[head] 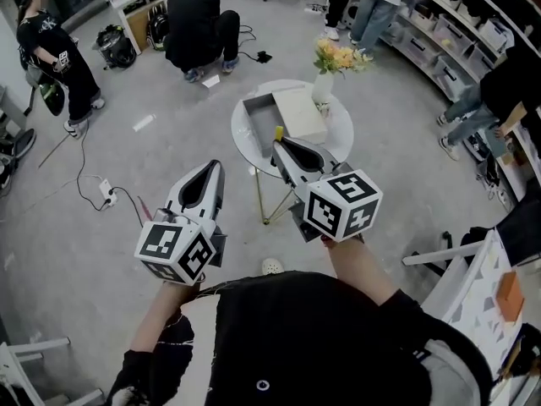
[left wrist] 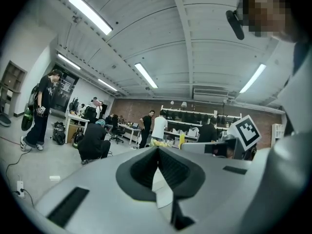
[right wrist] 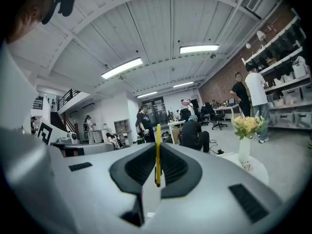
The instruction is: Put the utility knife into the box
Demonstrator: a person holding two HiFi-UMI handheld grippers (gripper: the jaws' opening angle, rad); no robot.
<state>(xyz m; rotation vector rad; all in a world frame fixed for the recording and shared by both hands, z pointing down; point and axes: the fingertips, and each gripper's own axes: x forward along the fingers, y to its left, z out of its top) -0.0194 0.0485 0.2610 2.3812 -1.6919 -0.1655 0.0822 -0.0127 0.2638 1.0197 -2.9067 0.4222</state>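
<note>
Only right gripper view shows fingers [right wrist: 178, 168] clamped on utility knife [right wrist: 157, 152]

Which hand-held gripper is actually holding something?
The right hand-held gripper: its jaws clamp a thin yellow utility knife. The left hand-held gripper has its jaws together on nothing.

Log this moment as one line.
right gripper: shut on utility knife, by box | left gripper: shut, empty | knife not yet in box

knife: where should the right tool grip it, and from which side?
On its two flat faces, jaws closing from either side of the thin knife, as the right tool has it now: edge-on between them, one end past the tips.
</note>
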